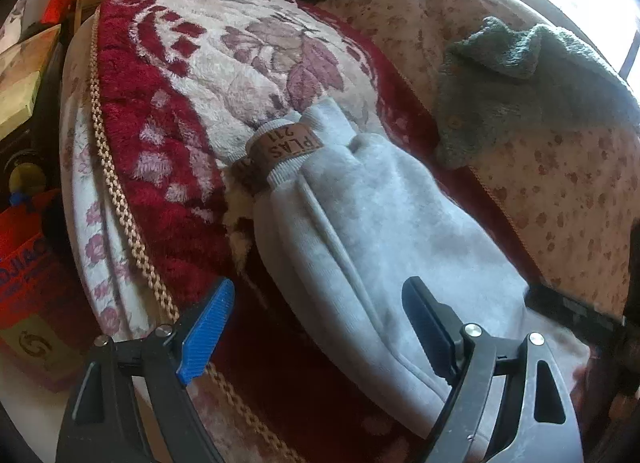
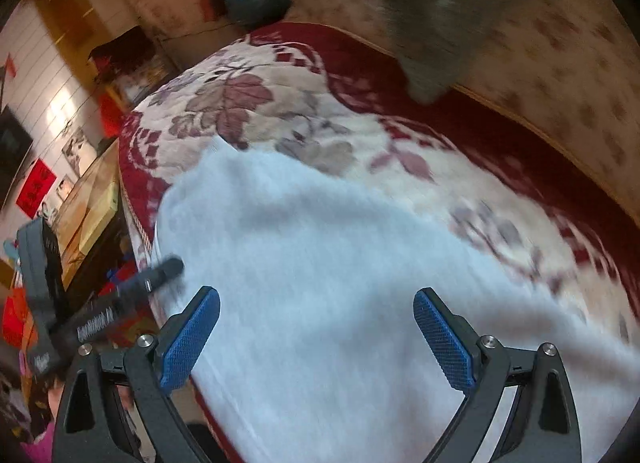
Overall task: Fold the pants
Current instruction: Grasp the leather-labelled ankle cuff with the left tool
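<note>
Looking along the left gripper [image 1: 318,327], its two fingers stand spread wide with nothing clamped; the light grey fleece pants [image 1: 360,223] lie on the bed below them, running forward and away from the gap, the fabric passing under the dark right finger. At the pants' far end sits a ribbed cuff with a brown printed label [image 1: 280,147]. Under everything is a plush red-and-cream floral blanket [image 1: 168,135], its braided tan cord edge [image 1: 120,199] off to the left finger's side. A grey-green towel [image 1: 516,79] lies well ahead to the right on a spotted beige cover [image 1: 560,191].

From the right gripper [image 2: 316,335], released and spread wide, blue ribbed pads [image 2: 444,343] frame the same pale pants [image 2: 320,263], blurred, directly beneath and ahead. The other black tool [image 2: 120,299] shows at the left.
</note>
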Available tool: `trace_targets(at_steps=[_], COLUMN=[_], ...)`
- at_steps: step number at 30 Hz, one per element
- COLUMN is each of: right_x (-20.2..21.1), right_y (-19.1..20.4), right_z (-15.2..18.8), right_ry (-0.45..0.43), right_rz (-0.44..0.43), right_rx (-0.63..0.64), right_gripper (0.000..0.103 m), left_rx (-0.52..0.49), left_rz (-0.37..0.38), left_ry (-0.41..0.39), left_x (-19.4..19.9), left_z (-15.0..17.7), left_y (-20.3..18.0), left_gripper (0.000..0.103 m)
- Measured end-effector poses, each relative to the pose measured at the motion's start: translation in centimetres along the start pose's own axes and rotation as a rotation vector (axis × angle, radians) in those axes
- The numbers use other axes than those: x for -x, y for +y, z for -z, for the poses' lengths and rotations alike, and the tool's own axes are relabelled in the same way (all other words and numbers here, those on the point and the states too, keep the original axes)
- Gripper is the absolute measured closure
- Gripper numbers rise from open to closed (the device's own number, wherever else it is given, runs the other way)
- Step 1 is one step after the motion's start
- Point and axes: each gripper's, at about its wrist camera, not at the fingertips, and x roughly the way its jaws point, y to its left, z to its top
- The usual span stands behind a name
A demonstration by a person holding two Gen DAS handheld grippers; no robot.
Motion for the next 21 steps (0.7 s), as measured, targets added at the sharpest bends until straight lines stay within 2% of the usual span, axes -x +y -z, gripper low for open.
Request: trace_targets(at_steps=[4, 6, 11, 14, 17, 19, 20, 21], right_x=[-3.0, -4.6, -8.3, -9.9, -11.0, -10.8, -10.3, -9.8], right_y=[1.5, 2.0, 1.9, 1.0, -0.4, -0.9, -1.1, -1.3], right_z=[-2.5, -3.6, -5.5, -5.7, -5.3, -5.1, -5.0, -5.0], right_ry=[0.019, 0.027, 0.055, 0.08, 0.101, 0.091, 0.082, 0.075], right_rz=[0.005, 0.016, 0.078, 0.111, 0.092, 0.081, 0.091, 0.097], right_rx=[0.054, 0.08, 0.112, 0.096, 0.044, 0.024, 0.02, 0.014], right_gripper=[0.003, 0.003, 0.003, 0.003, 0.003, 0.004, 0.004, 0.003], left_rx=[0.024, 0.028, 0.035, 0.056, 0.025, 0.005, -0.003, -0.005], left_rz=[0.0, -0.001, 0.02, 0.05, 0.057, 0.082, 0.1, 0.11], left_ry=[0.012, 0.014, 0.021, 0.012, -0.024, -0.048, -0.05, -0.048], left_x=[-1.9, -2.7, -4.2, -5.0, -5.5, -5.7, -5.7, -5.7], left_z=[-0.9, -1.4, -2.2, -2.4, -2.5, -2.4, -2.4, -2.4], left_y=[0.7, 0.8, 1.1, 1.6, 1.2, 1.1, 1.0, 0.9], left_gripper=[0.014, 0.009, 0.001, 0.0, 0.0, 0.012, 0.026, 0.033])
